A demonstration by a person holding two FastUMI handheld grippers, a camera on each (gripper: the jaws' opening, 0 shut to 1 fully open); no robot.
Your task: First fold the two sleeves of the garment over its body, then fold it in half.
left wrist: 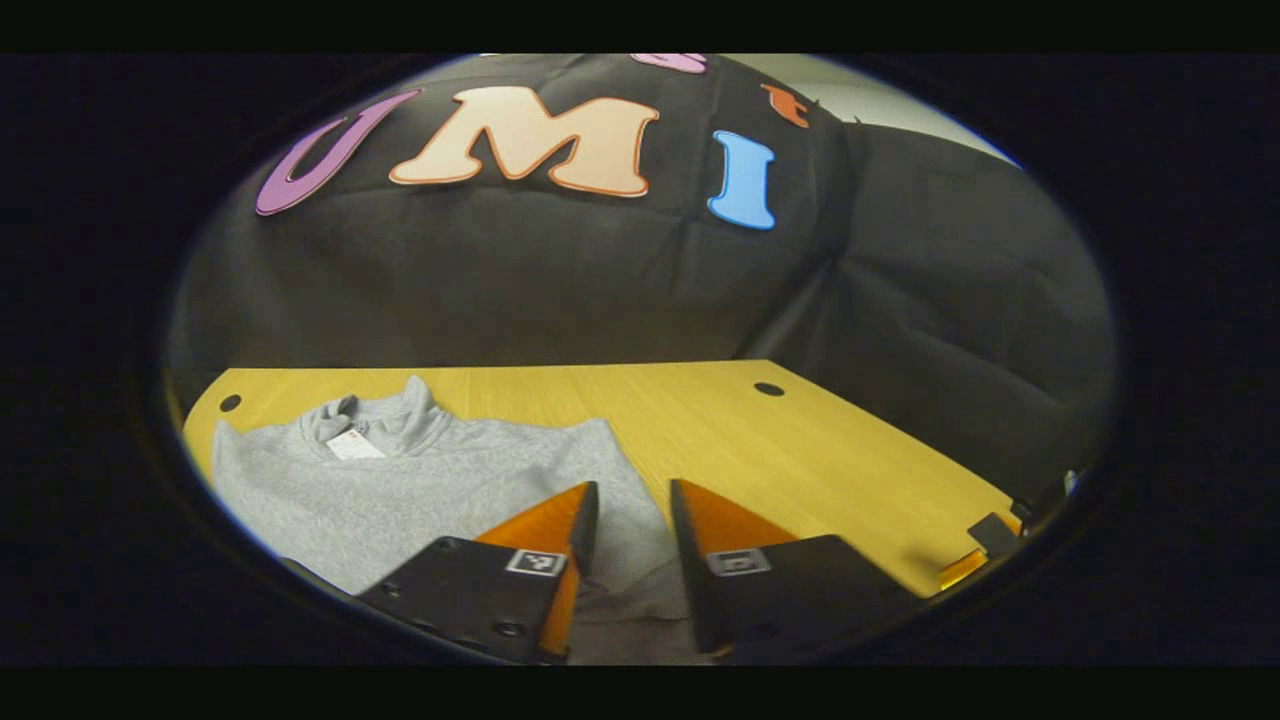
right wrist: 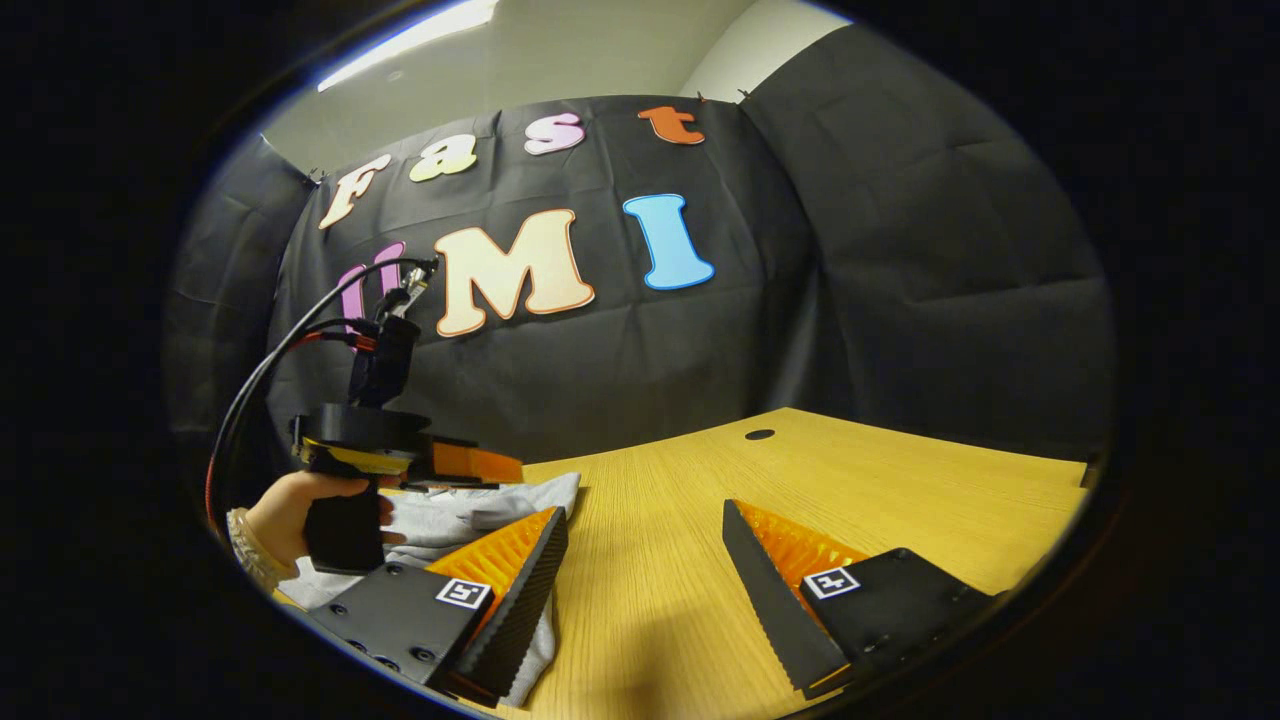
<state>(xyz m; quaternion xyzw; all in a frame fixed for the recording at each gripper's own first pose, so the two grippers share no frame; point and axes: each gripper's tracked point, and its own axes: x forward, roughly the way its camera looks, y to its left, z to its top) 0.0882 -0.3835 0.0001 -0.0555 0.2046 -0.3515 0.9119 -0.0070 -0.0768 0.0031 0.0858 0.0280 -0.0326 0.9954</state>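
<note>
In the left gripper view, the grey garment (left wrist: 420,480) lies flat on the table (left wrist: 800,450), collar toward the wall (left wrist: 600,290). The left gripper (left wrist: 632,520) hangs over the garment's near edge — its fingers stand a little apart, pinching nothing.

In the right gripper view, the right gripper (right wrist: 645,545) hovers over bare table beside the garment (right wrist: 470,520), fingers spread wide. Beyond the garment's edge a hand (right wrist: 290,510) holds the left gripper (right wrist: 470,465) — I cannot tell its fingers' gap here.
</note>
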